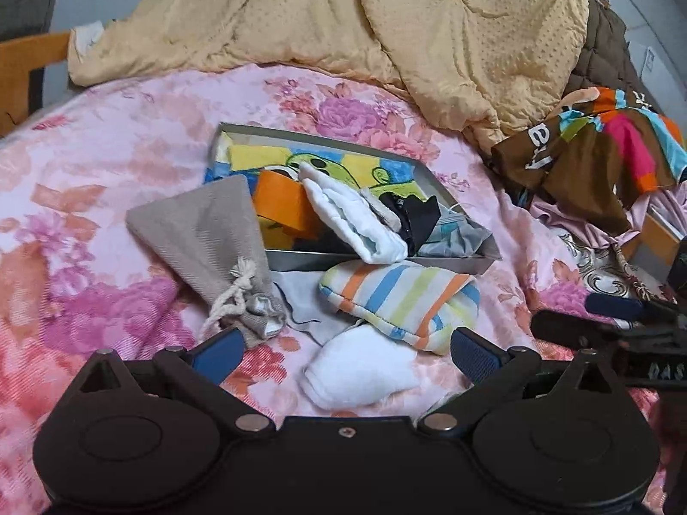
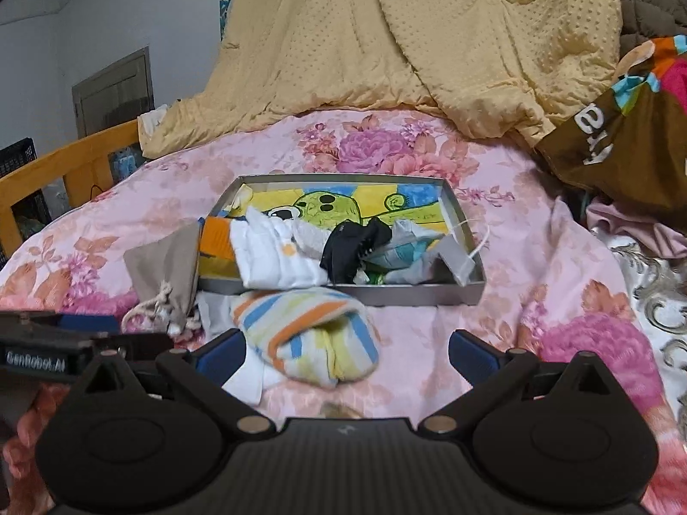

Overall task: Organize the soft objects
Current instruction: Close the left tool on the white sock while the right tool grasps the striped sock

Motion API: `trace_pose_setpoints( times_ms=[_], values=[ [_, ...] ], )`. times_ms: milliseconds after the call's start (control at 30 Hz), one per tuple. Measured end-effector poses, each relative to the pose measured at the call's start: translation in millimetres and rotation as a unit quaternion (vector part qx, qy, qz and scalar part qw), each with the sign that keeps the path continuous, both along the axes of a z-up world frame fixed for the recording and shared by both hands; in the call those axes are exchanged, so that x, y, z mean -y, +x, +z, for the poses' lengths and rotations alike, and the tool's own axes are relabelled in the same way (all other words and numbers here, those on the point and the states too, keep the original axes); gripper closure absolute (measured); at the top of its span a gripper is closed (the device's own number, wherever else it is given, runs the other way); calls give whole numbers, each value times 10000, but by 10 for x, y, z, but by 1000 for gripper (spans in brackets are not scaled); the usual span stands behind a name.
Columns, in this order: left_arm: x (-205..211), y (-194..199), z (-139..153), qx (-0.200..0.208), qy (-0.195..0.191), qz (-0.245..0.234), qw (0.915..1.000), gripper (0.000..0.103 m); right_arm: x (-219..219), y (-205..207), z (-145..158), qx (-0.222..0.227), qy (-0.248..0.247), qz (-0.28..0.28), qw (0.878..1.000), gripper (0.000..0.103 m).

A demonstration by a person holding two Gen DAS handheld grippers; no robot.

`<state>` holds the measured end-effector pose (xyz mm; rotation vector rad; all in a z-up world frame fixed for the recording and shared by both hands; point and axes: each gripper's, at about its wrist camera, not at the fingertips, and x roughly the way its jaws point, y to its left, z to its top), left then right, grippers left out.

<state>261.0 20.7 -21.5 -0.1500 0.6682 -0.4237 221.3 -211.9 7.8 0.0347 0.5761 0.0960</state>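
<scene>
A grey shallow box (image 1: pixel 378 262) (image 2: pixel 468 231) with a cartoon picture inside lies on the floral bed cover. It holds a white folded cloth (image 1: pixel 356 223) (image 2: pixel 275 253), an orange item (image 1: pixel 279 204), a black item (image 2: pixel 352 244) and pale fabric. In front of it lie a striped cloth (image 1: pixel 399 300) (image 2: pixel 309 334), a white sock (image 1: pixel 360 369) and a beige drawstring pouch (image 1: pixel 210 231) (image 2: pixel 163 270). My left gripper (image 1: pixel 343 352) is open, with the white sock between its fingers, untouched. My right gripper (image 2: pixel 343 352) is open around the near end of the striped cloth.
A yellow quilt (image 1: pixel 386 21) (image 2: pixel 408 43) is heaped behind the box. A brown patterned garment (image 1: pixel 601 146) (image 2: pixel 622 137) lies at the right. A wooden bed rail (image 2: pixel 64 167) runs along the left. The other gripper shows at each view's edge.
</scene>
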Motion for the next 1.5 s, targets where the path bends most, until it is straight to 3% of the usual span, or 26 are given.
trace_pose_setpoints(
  times_ms=[167,433,667,733,967,1100,1200,1333,1467,1500],
  values=[
    [-94,183,-157,-331,-148,-197,9991,6,44,351,-165,-252,-85,35,9996,1],
    [-252,412,-318,-526,-797,-284,9950,11,-8,704,-232,-442,140,171,9988,1],
    [-111,395,-427,-458,-715,-924,9921,12,-136,907,-318,-790,316,380,9956,2],
    [-137,450,-500,-709,-944,-840,9894,12,-179,948,-363,-912,250,381,9948,4],
    [-176,557,-544,-885,-1357,-824,9833,16,-342,1037,-393,-1167,-9,292,9927,11],
    [-89,653,-589,-1175,-1111,-1081,9809,27,-402,1064,-409,-1244,-57,319,9917,15],
    [-46,642,-591,-1127,-881,-1127,9833,35,-394,1042,-454,-1273,-65,231,9916,21],
    [23,622,-601,-1018,-607,-1078,9871,66,-315,974,-450,-1090,92,51,9940,39],
    [68,568,-602,-932,-355,-1098,9889,86,-284,912,-442,-979,136,102,9951,66],
    [73,553,-602,-907,-287,-1067,9897,92,-284,890,-436,-934,121,112,9955,69]
  ],
)
